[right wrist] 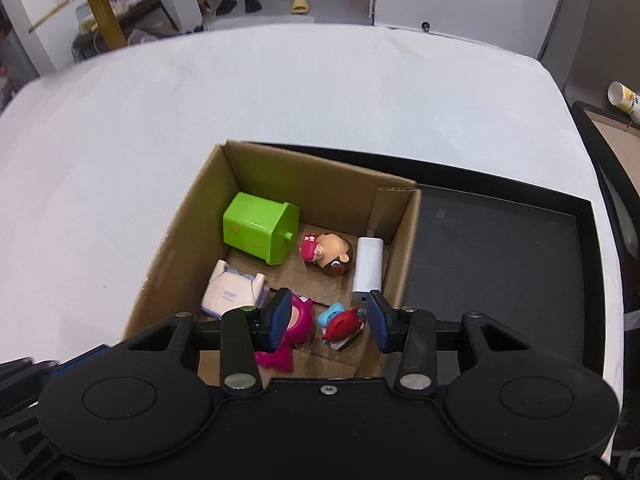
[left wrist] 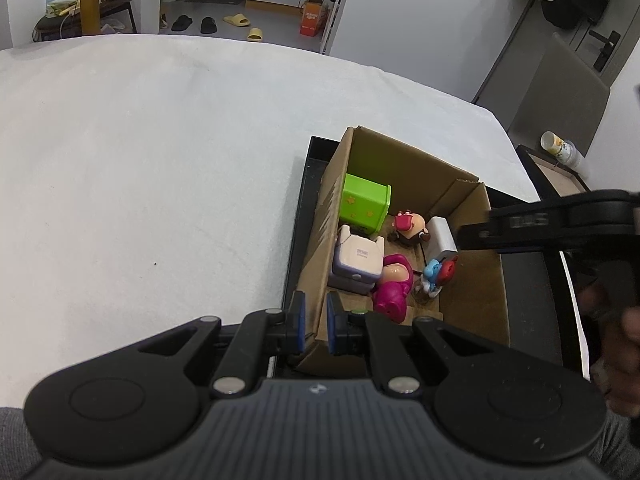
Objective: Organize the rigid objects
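A cardboard box (right wrist: 404,240) stands in a black tray (right wrist: 492,256) on the white table. Inside lie a green toy cabinet (right wrist: 256,232), a brown-haired figurine (right wrist: 332,254), a white charger (right wrist: 369,266), a pale purple-white toy (right wrist: 230,294), a pink bear (right wrist: 298,322) and a blue-and-red figure (right wrist: 340,322). My left gripper (left wrist: 315,322) is shut on the box's near left wall (left wrist: 320,264). My right gripper (right wrist: 330,318) is open and empty above the blue-and-red figure. The box (left wrist: 476,280) and toys also show in the left wrist view.
The white table (right wrist: 240,112) spreads left and behind the box. A second black tray with a cardboard piece (right wrist: 612,128) and a tipped cup (right wrist: 624,98) sits at the far right. Chairs and slippers are on the floor beyond.
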Action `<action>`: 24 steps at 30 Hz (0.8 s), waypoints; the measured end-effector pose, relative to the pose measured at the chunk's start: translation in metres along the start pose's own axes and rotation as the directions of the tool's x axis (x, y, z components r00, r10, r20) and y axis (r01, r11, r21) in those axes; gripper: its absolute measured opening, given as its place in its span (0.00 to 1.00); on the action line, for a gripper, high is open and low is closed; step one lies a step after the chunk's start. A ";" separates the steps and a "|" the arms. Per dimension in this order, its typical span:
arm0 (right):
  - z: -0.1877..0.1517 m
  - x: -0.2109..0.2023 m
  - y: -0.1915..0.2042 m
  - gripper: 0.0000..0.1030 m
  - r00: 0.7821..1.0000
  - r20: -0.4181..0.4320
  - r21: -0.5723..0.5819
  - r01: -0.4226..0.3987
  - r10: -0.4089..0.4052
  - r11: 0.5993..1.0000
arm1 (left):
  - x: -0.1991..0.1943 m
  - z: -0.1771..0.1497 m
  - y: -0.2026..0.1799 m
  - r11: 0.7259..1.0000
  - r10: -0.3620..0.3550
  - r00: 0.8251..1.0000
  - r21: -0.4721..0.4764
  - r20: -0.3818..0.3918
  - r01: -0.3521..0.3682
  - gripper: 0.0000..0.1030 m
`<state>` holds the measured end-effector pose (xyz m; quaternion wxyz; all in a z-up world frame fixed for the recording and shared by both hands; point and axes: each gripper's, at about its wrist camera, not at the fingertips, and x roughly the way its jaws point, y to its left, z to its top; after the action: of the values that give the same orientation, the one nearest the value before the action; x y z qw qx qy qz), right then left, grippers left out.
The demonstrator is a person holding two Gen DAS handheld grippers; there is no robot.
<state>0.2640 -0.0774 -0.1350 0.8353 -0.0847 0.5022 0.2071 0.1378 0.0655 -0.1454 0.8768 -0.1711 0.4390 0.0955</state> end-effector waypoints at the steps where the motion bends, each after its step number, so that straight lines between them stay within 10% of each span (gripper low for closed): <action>1: -0.001 -0.004 -0.002 0.41 1.000 0.006 0.009 -0.007 0.007 1.000 | 0.000 0.000 -0.001 1.000 0.003 1.000 -0.001 -0.001 -0.003 0.09; 9: -0.016 -0.039 -0.029 0.44 0.994 0.069 0.117 -0.091 0.084 0.989 | -0.003 0.002 -0.008 1.000 0.012 1.000 0.020 -0.007 -0.012 0.09; 24: -0.050 -0.088 -0.067 0.80 0.977 0.188 0.203 -0.143 0.104 0.969 | -0.046 0.012 -0.019 0.999 -0.045 0.999 0.023 -0.019 0.045 0.15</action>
<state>0.2165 -0.1787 -0.0868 0.8660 0.0565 0.4504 0.2099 0.1253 0.0515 -0.0982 0.8767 -0.1715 0.4442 0.0689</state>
